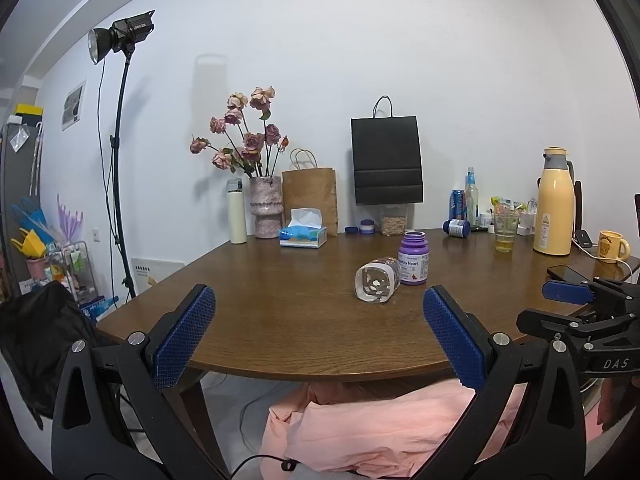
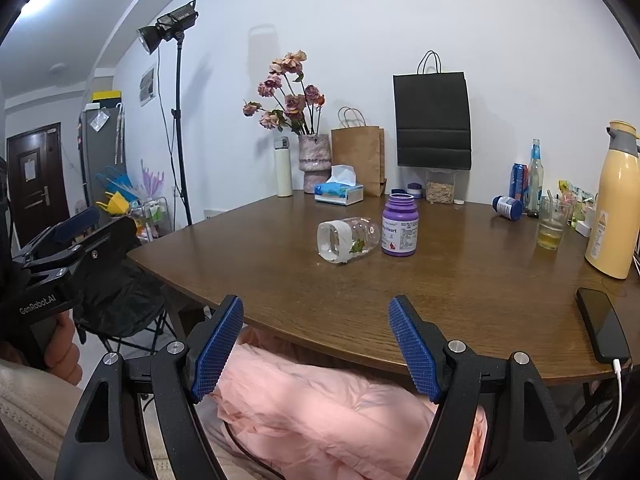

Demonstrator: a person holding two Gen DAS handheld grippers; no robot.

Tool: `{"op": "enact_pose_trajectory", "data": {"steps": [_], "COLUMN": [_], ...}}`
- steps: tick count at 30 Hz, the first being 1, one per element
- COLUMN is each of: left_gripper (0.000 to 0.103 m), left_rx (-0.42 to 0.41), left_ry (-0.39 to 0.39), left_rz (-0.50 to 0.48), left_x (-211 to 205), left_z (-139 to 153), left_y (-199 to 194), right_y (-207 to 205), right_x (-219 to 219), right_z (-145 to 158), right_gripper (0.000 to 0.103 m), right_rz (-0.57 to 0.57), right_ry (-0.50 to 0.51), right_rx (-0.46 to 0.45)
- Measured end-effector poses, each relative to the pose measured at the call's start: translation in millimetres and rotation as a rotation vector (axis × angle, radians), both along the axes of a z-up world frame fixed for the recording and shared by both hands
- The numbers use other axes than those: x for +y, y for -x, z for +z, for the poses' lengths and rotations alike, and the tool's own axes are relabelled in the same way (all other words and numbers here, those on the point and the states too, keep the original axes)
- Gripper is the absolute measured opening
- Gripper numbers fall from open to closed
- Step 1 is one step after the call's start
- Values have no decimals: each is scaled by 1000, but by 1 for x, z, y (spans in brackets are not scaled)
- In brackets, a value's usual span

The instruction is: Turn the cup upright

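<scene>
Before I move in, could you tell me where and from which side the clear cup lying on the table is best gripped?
Probably grip the clear cup across its round mid-body, coming from the near table edge. It lies on its side, one end toward the cameras, the other end at the purple bottle, so that far side is crowded. The open right hand-held gripper already faces it.

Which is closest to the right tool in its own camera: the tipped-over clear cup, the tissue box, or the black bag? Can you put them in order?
From the right tool, which is open:
1. Clear cup, lying on its side mid-table, just left of the purple bottle.
2. Tissue box, farther back, near the vase.
3. Black bag, at the wall, back right.
</scene>
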State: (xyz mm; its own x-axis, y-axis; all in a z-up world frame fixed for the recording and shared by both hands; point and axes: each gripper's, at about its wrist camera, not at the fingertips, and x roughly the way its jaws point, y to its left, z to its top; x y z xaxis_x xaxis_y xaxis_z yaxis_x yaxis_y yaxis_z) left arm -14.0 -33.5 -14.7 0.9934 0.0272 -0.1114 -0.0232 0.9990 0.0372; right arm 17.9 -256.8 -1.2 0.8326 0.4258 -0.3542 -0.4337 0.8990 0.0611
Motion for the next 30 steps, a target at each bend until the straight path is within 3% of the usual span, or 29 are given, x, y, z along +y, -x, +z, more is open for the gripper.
{"op": "enact_pose_trajectory", "data": {"steps": [30], "left_gripper": [103], "left_rx": [7], "left_ry": [4], "left_rz": [2], "left_x": [-4], "left_z": [-2], "left_y": [-1], "right_y": [1], "right_x": [2], "right_z": [-4], "right_gripper": [80], "right_rz": [-6], "right_ry": [-5], "right_rx": [14]}}
